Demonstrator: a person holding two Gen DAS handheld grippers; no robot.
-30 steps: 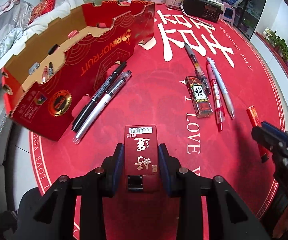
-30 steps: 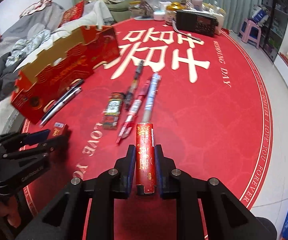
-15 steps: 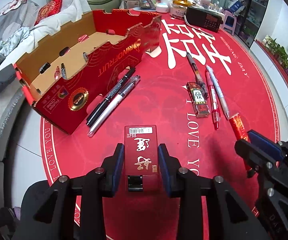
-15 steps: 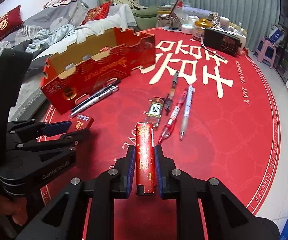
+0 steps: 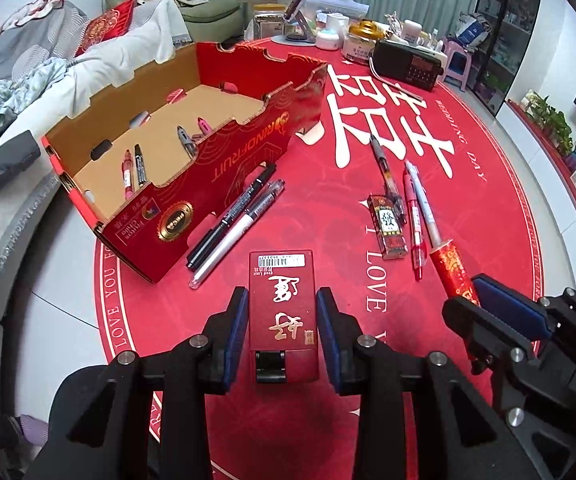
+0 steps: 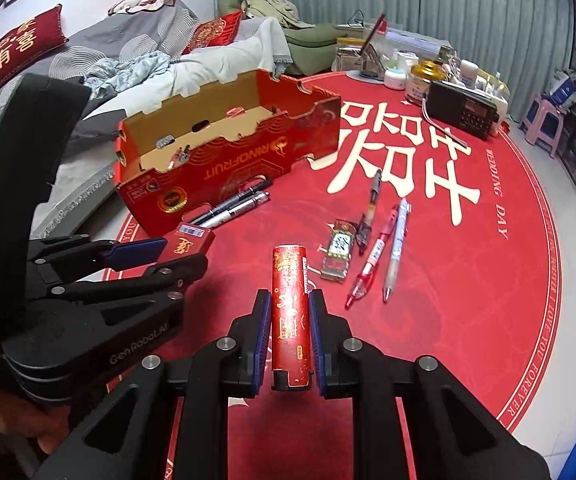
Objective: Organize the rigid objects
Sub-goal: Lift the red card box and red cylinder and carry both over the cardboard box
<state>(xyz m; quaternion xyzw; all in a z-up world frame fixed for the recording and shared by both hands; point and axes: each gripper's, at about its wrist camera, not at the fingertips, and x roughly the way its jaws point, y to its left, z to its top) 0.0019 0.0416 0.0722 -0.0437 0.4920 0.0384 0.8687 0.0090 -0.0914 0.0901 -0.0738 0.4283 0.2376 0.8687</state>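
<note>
Left gripper (image 5: pixel 282 320) pinched a flat red box (image 5: pixel 282 312); right gripper (image 6: pixel 288 332) pinched a red tube (image 6: pixel 289 312). Both were held above the red mat (image 6: pixel 467 300), near the carton (image 5: pixel 192 160).

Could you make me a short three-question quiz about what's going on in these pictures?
1. True or false: the left gripper holds a flat red box.
2. What does the right gripper hold? A) a pen B) a red tube C) nothing
3. Fill in: the two pens beside the carton lie on the ____ mat.

Key: 1 true; 2 B; 3 red
</note>
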